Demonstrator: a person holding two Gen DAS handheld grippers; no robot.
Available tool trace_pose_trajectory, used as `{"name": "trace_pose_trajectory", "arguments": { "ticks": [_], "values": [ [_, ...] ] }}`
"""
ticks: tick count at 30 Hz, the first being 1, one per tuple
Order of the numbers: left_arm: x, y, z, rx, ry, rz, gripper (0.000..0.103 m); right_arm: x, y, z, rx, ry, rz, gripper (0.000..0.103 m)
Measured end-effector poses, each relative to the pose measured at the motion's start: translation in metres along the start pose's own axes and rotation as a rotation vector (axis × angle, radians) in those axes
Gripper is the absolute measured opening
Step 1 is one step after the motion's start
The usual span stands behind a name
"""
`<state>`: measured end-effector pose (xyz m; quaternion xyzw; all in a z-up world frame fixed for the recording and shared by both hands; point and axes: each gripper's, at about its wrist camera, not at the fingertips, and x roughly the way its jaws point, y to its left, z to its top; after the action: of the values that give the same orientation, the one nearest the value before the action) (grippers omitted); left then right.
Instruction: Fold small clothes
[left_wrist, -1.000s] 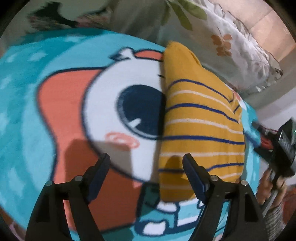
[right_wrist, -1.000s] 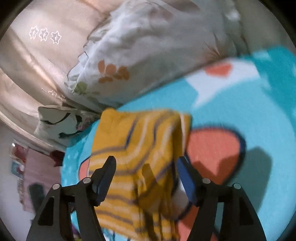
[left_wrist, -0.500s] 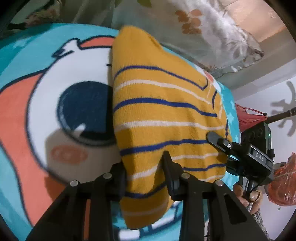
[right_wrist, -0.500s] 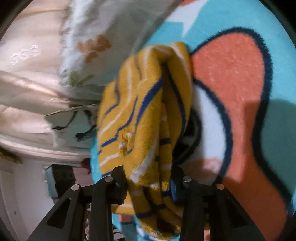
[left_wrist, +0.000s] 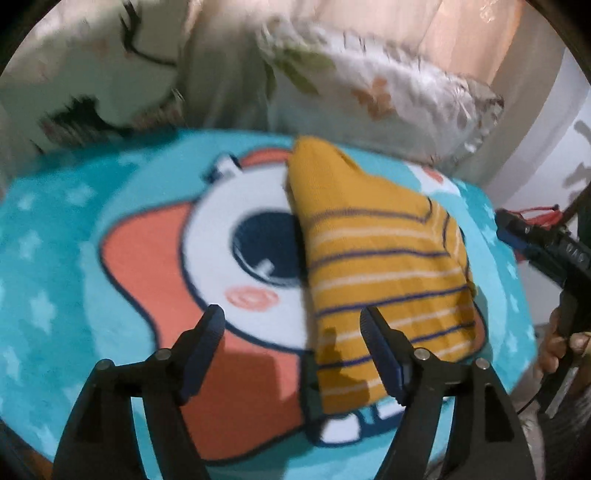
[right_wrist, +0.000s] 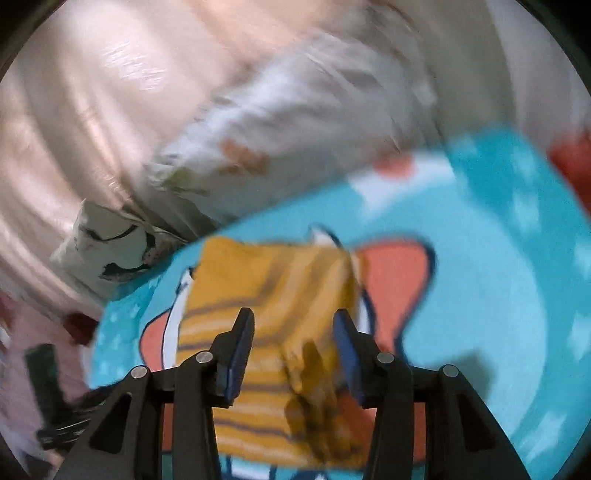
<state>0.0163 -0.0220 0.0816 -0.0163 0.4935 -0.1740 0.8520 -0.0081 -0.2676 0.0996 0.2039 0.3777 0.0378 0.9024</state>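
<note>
Though blurred, both grippers (left_wrist: 291, 325) (right_wrist: 293, 328) seemingly clear of sweater (left_wrist: 388, 266).

Teal cartoon blanket (left_wrist: 74, 236), floral pillow (left_wrist: 388, 96), perhaps pale curtain (right_wrist: 92, 92) behind.

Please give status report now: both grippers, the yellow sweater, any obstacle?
Left gripper open, empty. Right gripper open, empty. Yellow striped sweater folded, lying on the cartoon blanket. No obstacle seen.

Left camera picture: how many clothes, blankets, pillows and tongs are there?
Yellow striped sweater: 1
Cartoon blanket: 1
Floral pillow: 1
Tongs, left tongs and right tongs: 2
Total: 5
</note>
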Motion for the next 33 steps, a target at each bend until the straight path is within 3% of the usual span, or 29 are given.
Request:
{"name": "trace_pose_trajectory", "arguments": {
  "ticks": [1, 3, 4, 5, 7, 11, 13, 14, 16, 19, 22, 24, 27, 30, 33],
  "values": [
    [-0.006, 0.003, 0.001, -0.002, -0.039, 0.026, 0.076, 0.011, 0.012, 0.003, -0.038, 0.021, 0.035, 0.075],
    [-0.017, 0.01, 0.001, -0.018, -0.103, 0.081, 0.083, 0.048, 0.03, 0.01, -0.079, 0.122, 0.052, 0.077],
    [-0.023, 0.015, 0.001, -0.023, -0.127, 0.094, 0.088, 0.067, 0.032, 0.011, -0.074, 0.182, 0.055, 0.073],
    [-0.029, 0.019, 0.001, -0.028, -0.15, 0.102, 0.092, 0.087, 0.03, 0.012, -0.041, 0.233, 0.063, 0.06],
    [-0.041, 0.035, 0.0, -0.047, -0.184, 0.084, 0.094, 0.117, 0.025, 0.01, -0.008, 0.277, 0.051, 0.056],
    [-0.043, 0.067, -0.007, -0.126, -0.105, 0.015, 0.095, 0.14, 0.031, 0.012, -0.066, 0.355, -0.033, 0.056],
    [-0.043, 0.084, -0.014, -0.179, -0.081, 0.024, 0.095, 0.125, 0.049, 0.025, -0.136, 0.317, -0.087, 0.054],
    [-0.043, 0.091, -0.017, -0.196, -0.075, 0.042, 0.095, 0.114, 0.062, 0.032, -0.174, 0.263, -0.065, 0.054],
    [-0.041, 0.105, -0.023, -0.231, -0.058, 0.054, 0.095, 0.112, 0.078, 0.043, -0.171, 0.243, 0.007, 0.054],
    [-0.042, 0.118, -0.025, -0.276, -0.057, 0.07, 0.095, 0.146, 0.095, 0.052, -0.142, 0.282, 0.063, 0.053],
    [-0.05, 0.121, -0.025, -0.262, -0.085, 0.12, 0.095, 0.196, 0.092, 0.047, -0.093, 0.367, 0.025, 0.053],
    [-0.055, 0.122, -0.024, -0.25, -0.104, 0.149, 0.095, 0.229, 0.087, 0.037, -0.076, 0.458, -0.044, 0.053],
    [-0.059, 0.123, -0.022, -0.231, -0.121, 0.171, 0.095, 0.217, 0.092, 0.04, -0.088, 0.397, -0.069, 0.053],
    [-0.059, 0.125, -0.018, -0.212, -0.137, 0.204, 0.095, 0.167, 0.099, 0.044, -0.075, 0.274, -0.003, 0.053],
    [-0.063, 0.124, -0.012, -0.185, -0.186, 0.274, 0.095, 0.125, 0.093, 0.035, -0.064, 0.211, 0.003, 0.053]
  ]
}}
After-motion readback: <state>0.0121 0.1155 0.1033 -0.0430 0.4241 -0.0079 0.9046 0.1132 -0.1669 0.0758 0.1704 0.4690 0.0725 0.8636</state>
